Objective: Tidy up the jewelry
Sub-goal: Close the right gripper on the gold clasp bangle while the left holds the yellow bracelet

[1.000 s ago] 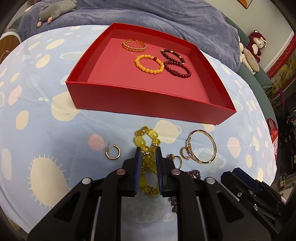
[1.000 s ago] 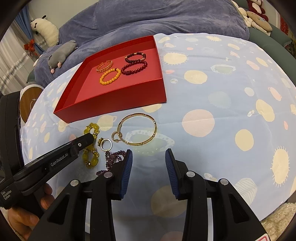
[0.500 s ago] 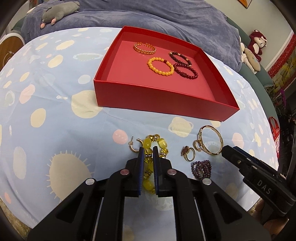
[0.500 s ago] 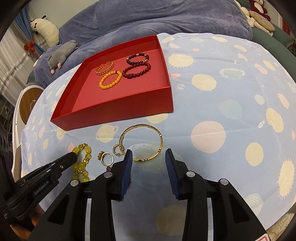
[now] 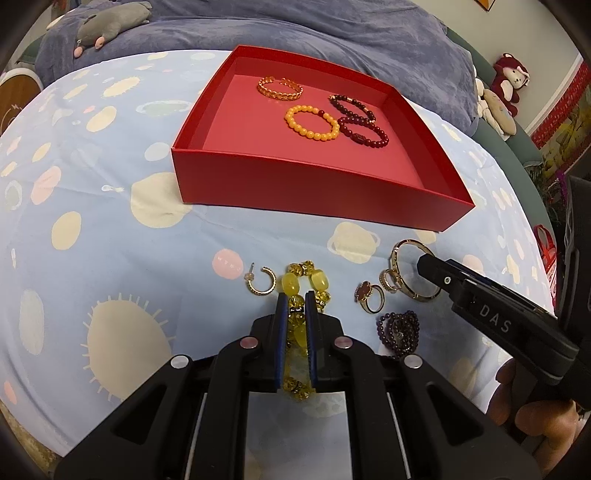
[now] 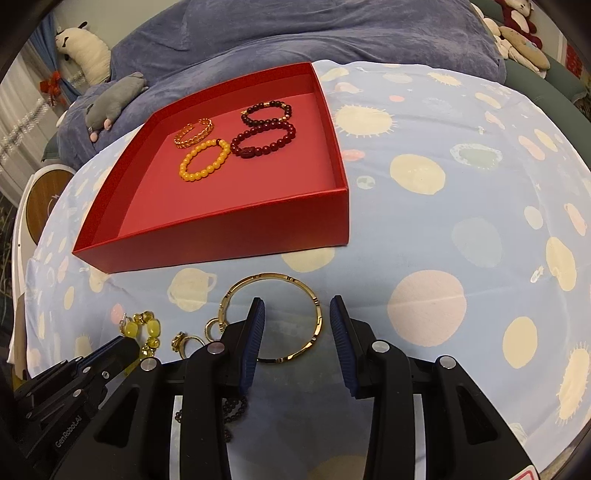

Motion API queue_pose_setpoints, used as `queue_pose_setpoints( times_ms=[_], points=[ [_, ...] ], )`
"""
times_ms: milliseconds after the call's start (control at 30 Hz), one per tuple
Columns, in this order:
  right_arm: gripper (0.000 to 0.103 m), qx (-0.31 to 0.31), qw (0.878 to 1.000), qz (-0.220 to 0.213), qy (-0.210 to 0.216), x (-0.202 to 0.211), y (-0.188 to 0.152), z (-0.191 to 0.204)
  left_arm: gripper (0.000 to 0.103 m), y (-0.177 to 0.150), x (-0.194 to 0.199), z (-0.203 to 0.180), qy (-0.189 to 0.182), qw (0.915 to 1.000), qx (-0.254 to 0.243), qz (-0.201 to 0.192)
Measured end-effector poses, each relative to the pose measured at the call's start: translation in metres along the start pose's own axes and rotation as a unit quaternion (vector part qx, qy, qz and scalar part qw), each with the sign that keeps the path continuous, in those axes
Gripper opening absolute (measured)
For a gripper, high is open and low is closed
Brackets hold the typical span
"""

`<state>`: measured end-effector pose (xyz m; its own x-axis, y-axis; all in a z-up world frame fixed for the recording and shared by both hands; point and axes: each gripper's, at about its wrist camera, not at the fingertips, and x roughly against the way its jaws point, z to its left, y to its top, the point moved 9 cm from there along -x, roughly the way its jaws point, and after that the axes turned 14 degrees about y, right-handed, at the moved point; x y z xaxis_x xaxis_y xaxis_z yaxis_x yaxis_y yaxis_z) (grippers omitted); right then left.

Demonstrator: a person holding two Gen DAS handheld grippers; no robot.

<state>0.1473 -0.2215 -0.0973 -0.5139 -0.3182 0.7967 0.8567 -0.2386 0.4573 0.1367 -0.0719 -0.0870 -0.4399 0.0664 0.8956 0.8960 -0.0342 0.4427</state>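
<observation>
My left gripper (image 5: pixel 296 299) is shut on a yellow bead bracelet (image 5: pixel 290 284); the bracelet's far beads lie on the cloth in front of the red box (image 5: pixel 314 192). My right gripper (image 6: pixel 297 310) is open low over a gold bangle (image 6: pixel 271 276), whose right arc lies between the fingers untouched. Between the two grippers lie a ring with a red stone (image 5: pixel 365 291) and a purple bead bracelet (image 5: pixel 399 328). A gold hoop earring (image 5: pixel 264 284) lies left of the yellow bracelet. The box holds an orange bead bracelet (image 6: pixel 205 160), two dark red ones (image 6: pixel 264 140) and a gold chain bracelet (image 6: pixel 194 133).
The table wears a light blue cloth (image 6: pixel 443 221) with sun and planet prints. A blue blanket (image 5: pixel 295 29) with a grey plush toy (image 5: pixel 110 22) lies beyond the box. More plush toys (image 5: pixel 509 81) sit at the far right. A hand (image 5: pixel 535 424) holds the right gripper.
My right gripper has moved forward over the purple beads to the gold bangle. The left gripper has closed a little tighter on the yellow bracelet and its view has shifted left.
</observation>
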Motion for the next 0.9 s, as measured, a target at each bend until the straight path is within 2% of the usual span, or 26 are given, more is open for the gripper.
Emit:
queue_pose_setpoints(
  times_ms=[200, 267, 333, 367, 533, 667, 767, 900],
  points=[
    [0.033, -0.004, 1.000, -0.004, 0.006, 0.002, 0.002, 0.001, 0.009, -0.001, -0.001, -0.001, -0.001, 1.0000, 0.001, 0.000],
    [0.037, -0.012, 1.000, -0.005, 0.018, 0.002, 0.004, 0.004, 0.009, -0.001, 0.000, -0.001, -0.001, 1.0000, 0.001, 0.000],
    [0.051, -0.019, 0.999, -0.002, 0.030, 0.001, 0.004, 0.010, 0.009, -0.001, -0.001, -0.001, -0.001, 1.0000, 0.001, 0.000],
    [0.054, -0.018, 0.999, -0.003, 0.029, 0.001, 0.003, 0.012, 0.009, -0.001, -0.001, -0.002, -0.001, 1.0000, 0.001, 0.000],
    [0.056, 0.004, 1.000, 0.011, 0.017, -0.011, -0.002, 0.025, 0.009, -0.001, -0.001, -0.001, -0.001, 1.0000, 0.001, 0.000],
    [0.056, 0.025, 1.000, 0.002, -0.002, -0.015, -0.003, 0.028, 0.009, -0.001, -0.001, -0.002, -0.002, 1.0000, 0.002, 0.001],
    [0.052, 0.034, 0.999, 0.000, -0.012, -0.015, -0.001, 0.026, 0.009, 0.000, 0.000, -0.002, -0.003, 1.0000, 0.003, 0.001],
    [0.034, 0.025, 1.000, -0.002, -0.013, -0.011, 0.000, 0.019, 0.009, 0.000, 0.000, -0.002, -0.004, 1.0000, 0.005, 0.002]
  ],
)
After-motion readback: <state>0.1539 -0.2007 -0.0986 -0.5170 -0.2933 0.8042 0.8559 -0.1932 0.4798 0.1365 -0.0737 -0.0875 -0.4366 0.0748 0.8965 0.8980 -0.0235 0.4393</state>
